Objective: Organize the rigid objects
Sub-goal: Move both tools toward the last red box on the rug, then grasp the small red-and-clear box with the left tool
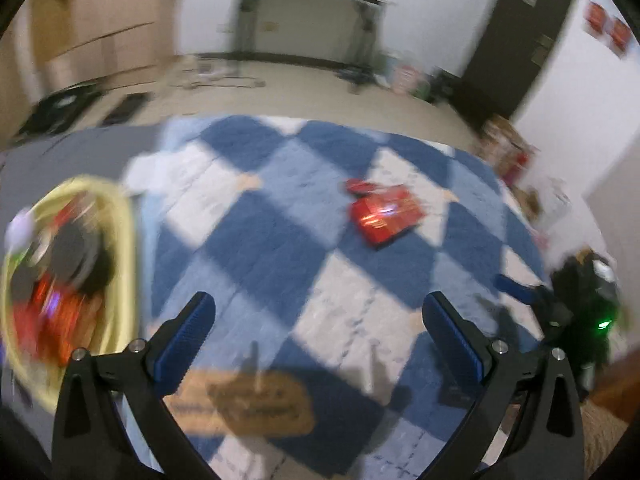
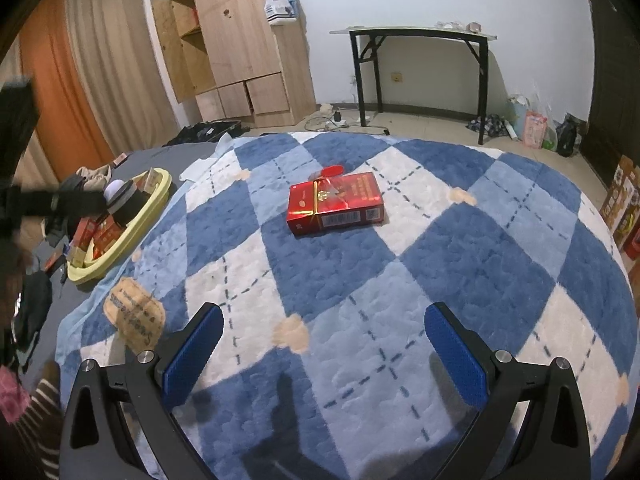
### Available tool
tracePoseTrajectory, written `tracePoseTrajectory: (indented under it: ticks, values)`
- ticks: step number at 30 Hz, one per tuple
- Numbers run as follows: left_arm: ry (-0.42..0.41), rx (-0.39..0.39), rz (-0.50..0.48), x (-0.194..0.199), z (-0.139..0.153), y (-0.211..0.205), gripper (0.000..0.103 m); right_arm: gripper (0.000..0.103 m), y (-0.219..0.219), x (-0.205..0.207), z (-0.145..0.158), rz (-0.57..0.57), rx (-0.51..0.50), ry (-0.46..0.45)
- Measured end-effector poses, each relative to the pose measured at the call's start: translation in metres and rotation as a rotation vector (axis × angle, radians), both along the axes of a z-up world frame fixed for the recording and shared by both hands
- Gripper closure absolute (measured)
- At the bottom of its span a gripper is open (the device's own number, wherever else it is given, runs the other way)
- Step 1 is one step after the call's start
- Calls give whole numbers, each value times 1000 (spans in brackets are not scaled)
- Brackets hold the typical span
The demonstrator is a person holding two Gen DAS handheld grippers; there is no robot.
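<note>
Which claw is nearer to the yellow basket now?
Left. The left claw hangs open beside the yellow basket; the right claw is open farther off, facing the red box.

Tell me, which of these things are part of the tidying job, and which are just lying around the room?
Part of the job:
- red box on the blanket
- yellow basket, already holding red boxes and a black item
- both open grippers: left, right

Just lying about:
- checked blanket
- wooden wardrobe
- black table
- bags by the wall

Glossy red box (image 2: 335,203), fleecy blanket (image 2: 440,272)
</note>
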State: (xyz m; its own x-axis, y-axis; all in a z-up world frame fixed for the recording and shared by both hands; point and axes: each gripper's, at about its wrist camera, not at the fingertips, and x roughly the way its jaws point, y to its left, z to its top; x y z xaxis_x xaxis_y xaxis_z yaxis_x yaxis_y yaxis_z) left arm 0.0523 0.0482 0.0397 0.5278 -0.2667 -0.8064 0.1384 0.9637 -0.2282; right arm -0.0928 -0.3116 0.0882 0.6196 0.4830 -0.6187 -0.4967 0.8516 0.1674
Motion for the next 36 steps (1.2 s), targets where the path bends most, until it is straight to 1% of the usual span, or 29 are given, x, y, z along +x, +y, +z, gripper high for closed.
tracePoseTrajectory:
  ticks: [1,2,3,4,5,7,8,9,11,13,15,18,21,23,25,26,28,32,35,36]
  values:
    - [17,-13,-48,12,1,-5,0,0,0,2,0,7,-1,-5]
    - [41,-41,-121,27,-1,-13,0,0,0,5,1,12,3,-13]
    - [59,-50,-176,37,-4,-19,0,0,-1,9,2,12,13,-19]
    - [53,-26,-221,46,-6,-28,0,0,-2,14,2,12,24,-16]
    - [12,24,-269,55,-8,-40,0,0,-3,18,2,7,33,-13]
    - [-30,41,-339,68,-13,-53,0,0,-6,26,2,-12,54,-9]
    - [-35,35,-359,77,-18,-59,0,0,-8,30,0,-20,72,5]
    - [-28,5,-378,88,-25,-62,0,0,-10,32,-2,-22,84,17]
    - [16,-37,-410,112,-42,-66,0,0,-11,33,-5,-13,88,26]
    - [23,-32,-428,127,-52,-70,0,0,-8,33,-5,-3,71,12]
    - [38,-60,-471,141,-63,-72,0,0,-5,35,-5,7,69,2]
    - [48,-82,-485,155,-73,-70,0,0,2,41,-10,18,65,-12]
    - [68,-113,-502,169,-81,-65,0,0,12,50,-23,27,34,-23]
    - [103,-137,-528,178,-89,-64,0,0,17,60,-27,13,49,-19]
    - [109,-146,-541,182,-93,-64,0,0,23,69,-26,6,61,-36]
    - [112,-164,-544,184,-95,-62,0,0,25,72,-26,7,70,-33]
    - [110,-182,-544,187,-97,-62,0,0,25,74,-25,17,108,-28]
    - [106,-198,-549,190,-101,-65,0,0,25,72,-27,27,87,-56]
    - [97,-208,-522,189,-101,-65,1,0,23,77,-29,21,101,-42]
    - [89,-197,-510,187,-101,-65,4,0,22,77,-30,19,100,-39]
